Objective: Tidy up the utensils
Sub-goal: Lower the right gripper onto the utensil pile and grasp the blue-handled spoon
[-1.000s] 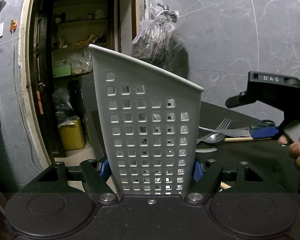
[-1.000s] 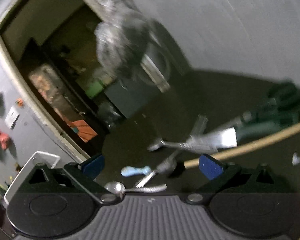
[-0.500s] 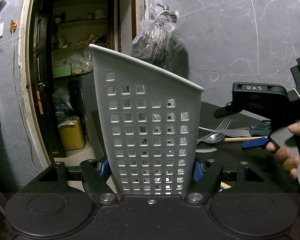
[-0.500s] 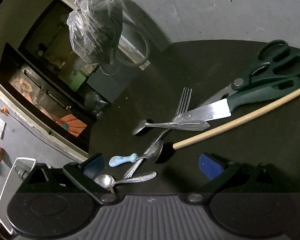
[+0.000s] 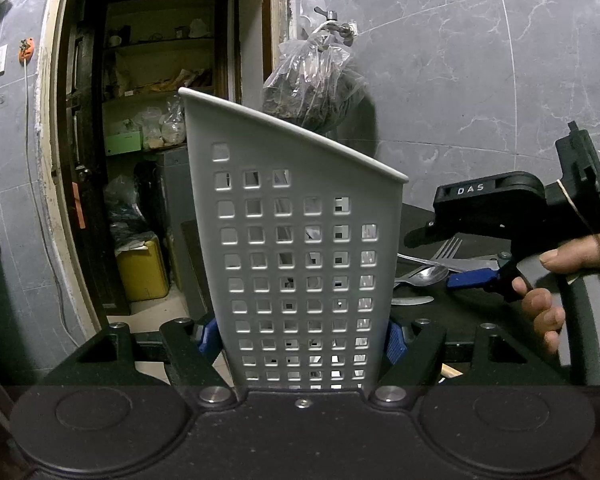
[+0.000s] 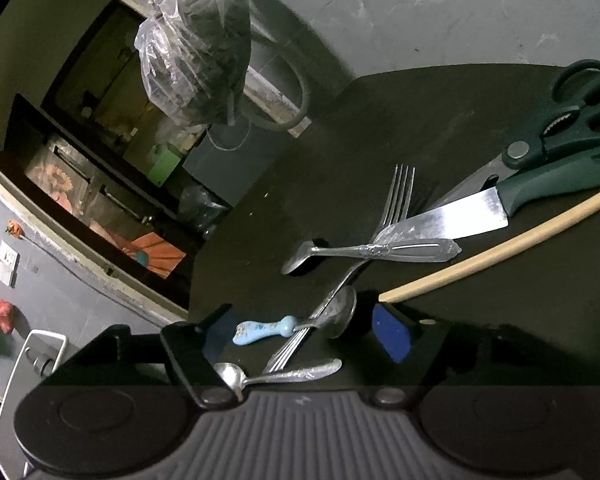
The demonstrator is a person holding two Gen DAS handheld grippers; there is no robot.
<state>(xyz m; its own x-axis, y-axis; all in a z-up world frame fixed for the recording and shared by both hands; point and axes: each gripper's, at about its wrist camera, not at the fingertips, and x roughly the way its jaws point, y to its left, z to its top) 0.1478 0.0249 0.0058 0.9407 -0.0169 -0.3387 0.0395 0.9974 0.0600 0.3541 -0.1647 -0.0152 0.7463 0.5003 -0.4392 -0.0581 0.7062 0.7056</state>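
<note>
Right wrist view: right tongs (image 6: 304, 332) just narrowing, still unclamped, straddling spoon (image 6: 336, 312) on desk (image 6: 480, 120); left tongs (image 5: 300, 338) gripping holder (image 5: 300, 240). Pickup starting.

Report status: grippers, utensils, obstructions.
Left gripper shut on white holder. Right gripper open, jaws just closing around spoon and fork, pads not touching. Utensils overlap in a pile; knife beside it.

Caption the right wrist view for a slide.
Right gripper, jaws closing but still open, straddles a fork and spoon on the dark table.
</note>
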